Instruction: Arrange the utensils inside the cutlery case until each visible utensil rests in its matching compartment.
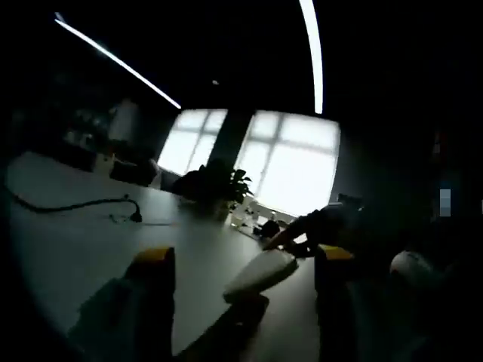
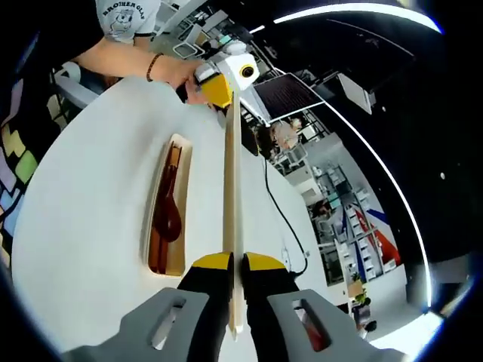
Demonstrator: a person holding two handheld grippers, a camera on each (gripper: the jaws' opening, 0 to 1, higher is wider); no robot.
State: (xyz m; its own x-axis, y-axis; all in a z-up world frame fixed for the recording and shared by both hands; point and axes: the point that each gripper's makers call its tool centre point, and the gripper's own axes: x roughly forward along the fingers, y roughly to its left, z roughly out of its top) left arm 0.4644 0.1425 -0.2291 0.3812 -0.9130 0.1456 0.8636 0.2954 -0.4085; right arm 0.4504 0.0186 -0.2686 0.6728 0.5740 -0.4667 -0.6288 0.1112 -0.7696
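In the right gripper view, my right gripper [image 2: 235, 265] is shut on the near end of a long pale cutlery case lid [image 2: 232, 188], seen edge-on and held above the table. The left gripper [image 2: 217, 88], in a person's hand, sits at the lid's far end. Left of the lid, the open wooden case base [image 2: 183, 154] lies on the white table [image 2: 90, 188] with a dark red spoon [image 2: 167, 211] and dark chopsticks [image 2: 157, 245] in it. The left gripper view is dark. There the pale lid end [image 1: 260, 275] lies between the left gripper's [image 1: 241, 255] wide-apart jaws.
A black cable [image 2: 281, 219] runs across the table right of the lid. Desks and clutter stand beyond the table's far edge. In the left gripper view a cable [image 1: 75, 204] lies on the table and a potted plant [image 1: 226, 185] stands before bright windows.
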